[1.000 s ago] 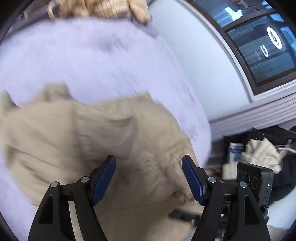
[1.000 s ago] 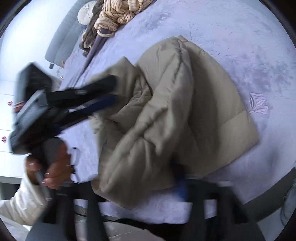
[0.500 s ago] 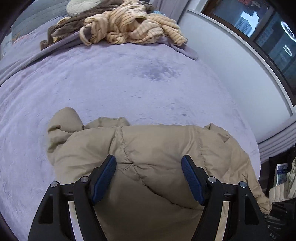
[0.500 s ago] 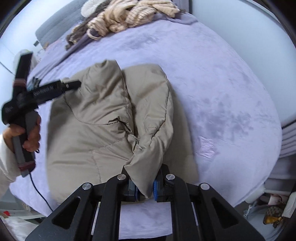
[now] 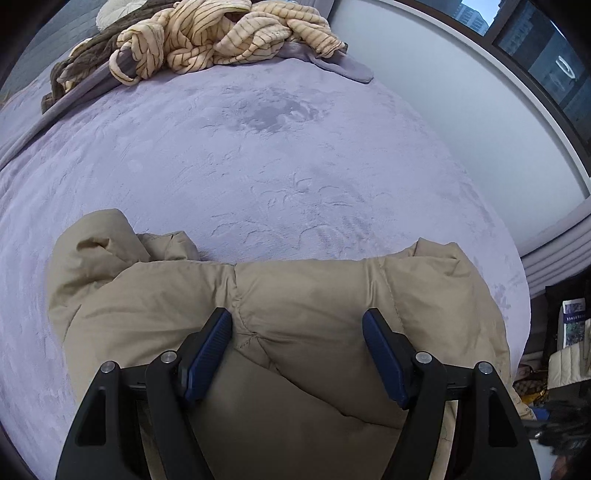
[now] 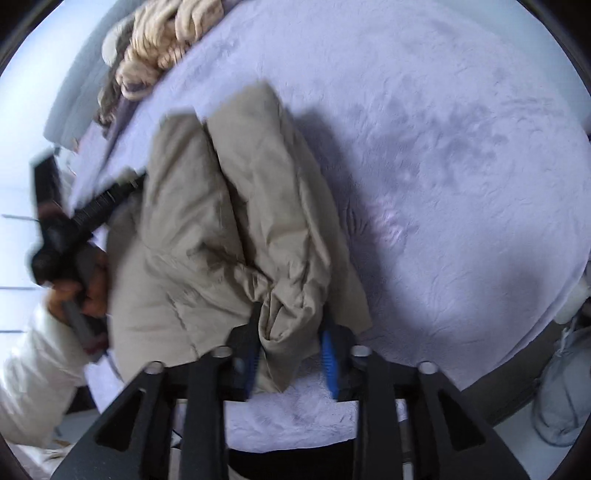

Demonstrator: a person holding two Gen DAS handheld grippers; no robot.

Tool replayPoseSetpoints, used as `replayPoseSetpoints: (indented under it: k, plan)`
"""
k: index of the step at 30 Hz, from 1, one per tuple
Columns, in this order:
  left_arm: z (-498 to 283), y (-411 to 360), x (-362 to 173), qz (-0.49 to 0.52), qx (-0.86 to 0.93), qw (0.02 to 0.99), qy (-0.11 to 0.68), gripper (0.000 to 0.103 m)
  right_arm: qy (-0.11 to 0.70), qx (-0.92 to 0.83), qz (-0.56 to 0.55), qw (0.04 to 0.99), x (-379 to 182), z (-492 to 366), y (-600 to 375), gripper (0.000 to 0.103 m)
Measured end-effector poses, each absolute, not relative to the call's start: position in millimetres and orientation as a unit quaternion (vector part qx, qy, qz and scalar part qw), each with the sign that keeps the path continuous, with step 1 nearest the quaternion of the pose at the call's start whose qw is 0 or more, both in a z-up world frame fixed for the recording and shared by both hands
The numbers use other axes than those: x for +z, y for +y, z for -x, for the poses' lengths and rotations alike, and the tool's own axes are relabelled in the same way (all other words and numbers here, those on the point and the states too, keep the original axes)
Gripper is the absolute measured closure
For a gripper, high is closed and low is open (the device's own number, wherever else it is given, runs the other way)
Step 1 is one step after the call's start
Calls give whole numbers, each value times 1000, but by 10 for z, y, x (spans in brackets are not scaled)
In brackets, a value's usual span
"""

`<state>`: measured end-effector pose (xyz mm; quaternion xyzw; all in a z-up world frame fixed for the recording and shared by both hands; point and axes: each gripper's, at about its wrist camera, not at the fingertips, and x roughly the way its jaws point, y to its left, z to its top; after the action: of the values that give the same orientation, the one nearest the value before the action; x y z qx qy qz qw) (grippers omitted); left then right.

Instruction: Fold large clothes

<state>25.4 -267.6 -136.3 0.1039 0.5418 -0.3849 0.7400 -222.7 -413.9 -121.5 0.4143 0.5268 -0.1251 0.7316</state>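
Note:
A beige puffer jacket [image 5: 303, 306] lies bunched on the lilac bed cover [image 5: 258, 155]. My left gripper [image 5: 297, 350] is open and empty, held just above the jacket's near part. In the right wrist view the jacket [image 6: 236, 206] runs away from me, and a fold of it sits between the blue pads of my right gripper [image 6: 291, 354]. The jaws stand partly apart around that fold; the view is blurred. The left gripper [image 6: 107, 199] shows at the jacket's left edge, held by a hand.
A striped cream blanket [image 5: 221, 33] and a brown throw [image 5: 74, 70] are heaped at the bed's far end. A white wall and a dark window [image 5: 535, 55] lie to the right. Bags and books [image 5: 569, 332] sit on the floor beside the bed.
My right gripper's jaws have widened from tightly pinching the jacket fold and it has swung, tilting its view. My left gripper has steadied over the jacket, still open.

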Motion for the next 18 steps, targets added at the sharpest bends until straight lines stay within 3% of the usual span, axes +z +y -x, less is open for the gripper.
replayPoseSetpoints:
  k: [2, 6, 8, 9, 14, 18]
  plan:
    - [-263, -2654, -1369, -101, -385, 740, 542, 29, 490, -119, -437, 744, -1078, 2249, -4311, 43]
    - [-253, -2655, -1361, -106, -383, 741, 541, 27, 466, -105, -461, 748, -1106, 1909, -4627, 44]
    - [-252, -2654, -1356, -106, -381, 742, 541, 27, 466, -101, -479, 737, -1308, 1675, -4745, 68]
    - [-249, -2657, -1354, -108, -379, 743, 542, 27, 467, -94, -497, 725, -1465, 1576, -4799, 88]
    - [-215, -2744, -1359, -115, -372, 745, 542, 27, 534, -112, -477, 689, -2106, 1403, -4758, 88]
    - [-206, -2740, -1384, -126, -369, 746, 540, 26, 510, -113, -486, 700, -1866, 1555, -4804, 83]
